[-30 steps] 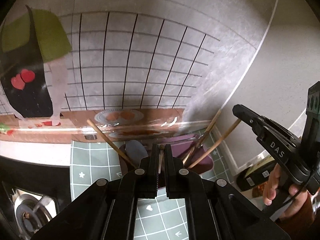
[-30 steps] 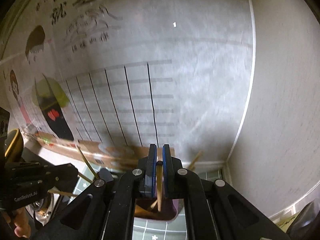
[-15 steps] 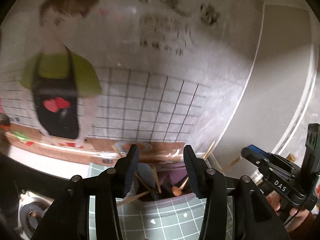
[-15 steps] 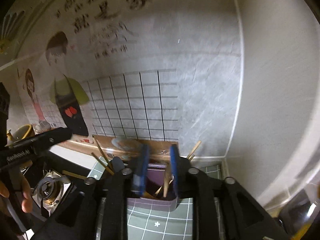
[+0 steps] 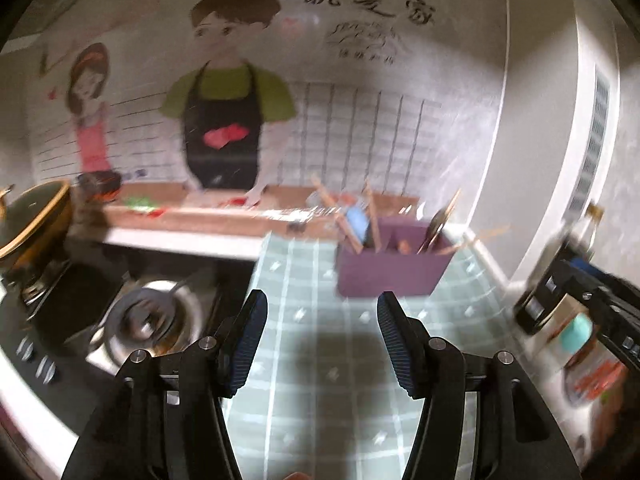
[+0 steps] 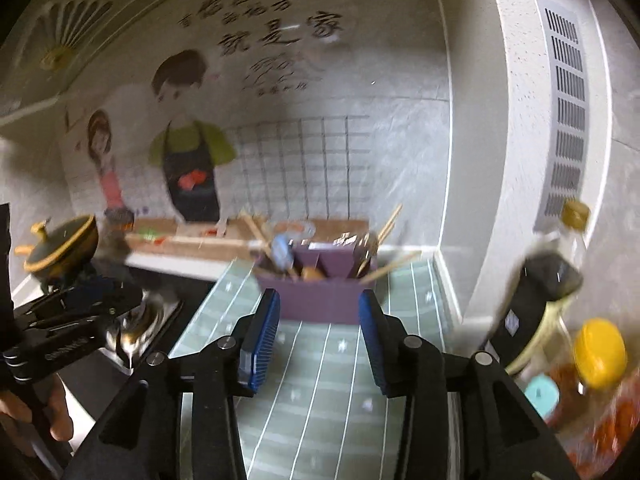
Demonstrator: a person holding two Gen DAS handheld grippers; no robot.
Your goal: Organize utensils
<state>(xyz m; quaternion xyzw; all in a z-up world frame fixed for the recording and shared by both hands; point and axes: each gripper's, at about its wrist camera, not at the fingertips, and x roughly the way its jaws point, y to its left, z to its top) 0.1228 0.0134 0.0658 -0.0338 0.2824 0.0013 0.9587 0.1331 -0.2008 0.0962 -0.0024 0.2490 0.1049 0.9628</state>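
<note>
A purple utensil box [image 5: 390, 270] stands on the green grid mat [image 5: 320, 380] near the back wall; it also shows in the right wrist view [image 6: 320, 300]. Wooden chopsticks [image 5: 372, 220], a blue spoon [image 5: 357, 227] and other utensils stick out of its compartments. My left gripper [image 5: 322, 320] is open and empty, well in front of the box. My right gripper [image 6: 318, 320] is open and empty, just in front of the box [image 6: 320, 300]. The right gripper's body shows at the right edge of the left wrist view [image 5: 600, 308].
A gas stove burner [image 5: 148, 320] and a lidded pot [image 5: 32, 220] are on the left. Bottles and jars [image 6: 560, 320] crowd the right side by the wall. A yellow-capped jar [image 6: 600, 352] is nearest. The wall with a cartoon sticker is right behind the box.
Both grippers opened, releasing the wooden utensils into the purple box, and pulled back and away from it. The box now sits farther off in both views.
</note>
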